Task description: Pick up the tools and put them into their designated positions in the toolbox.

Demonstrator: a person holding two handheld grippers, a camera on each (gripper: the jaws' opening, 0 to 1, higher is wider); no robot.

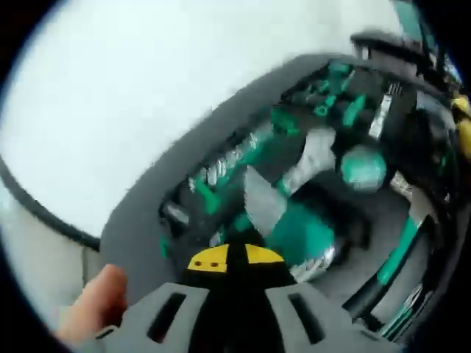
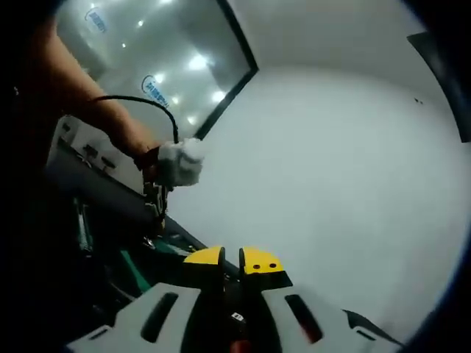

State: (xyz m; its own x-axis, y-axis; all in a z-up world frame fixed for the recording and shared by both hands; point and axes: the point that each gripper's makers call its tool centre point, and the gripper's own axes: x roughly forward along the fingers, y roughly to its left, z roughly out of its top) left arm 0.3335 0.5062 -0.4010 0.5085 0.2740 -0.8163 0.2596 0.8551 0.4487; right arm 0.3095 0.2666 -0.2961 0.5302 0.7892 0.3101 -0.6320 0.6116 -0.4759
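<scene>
The open toolbox [image 1: 140,220], lined in grey, holds green-handled tools. Among them are a silver adjustable wrench [image 1: 313,158], a round green tape measure [image 1: 363,168], a row of sockets [image 1: 221,165] and a long green-and-black handle [image 1: 401,250]. My left gripper [image 1: 235,259] hovers over the box with its yellow-tipped jaws together. A blurred silver-and-green tool [image 1: 268,213] lies just past the tips; I cannot tell whether it is gripped. My right gripper [image 2: 232,259] is shut with nothing in it, over the white table [image 2: 331,184]. The toolbox edge [image 2: 136,268] lies to its left.
A fingertip [image 1: 96,301] shows at the lower left of the left gripper view. In the right gripper view a person's arm [image 2: 96,110] reaches in from the left, holding a white-wrapped grip [image 2: 180,162] with a black cable over the toolbox. A glass wall [image 2: 162,59] stands behind.
</scene>
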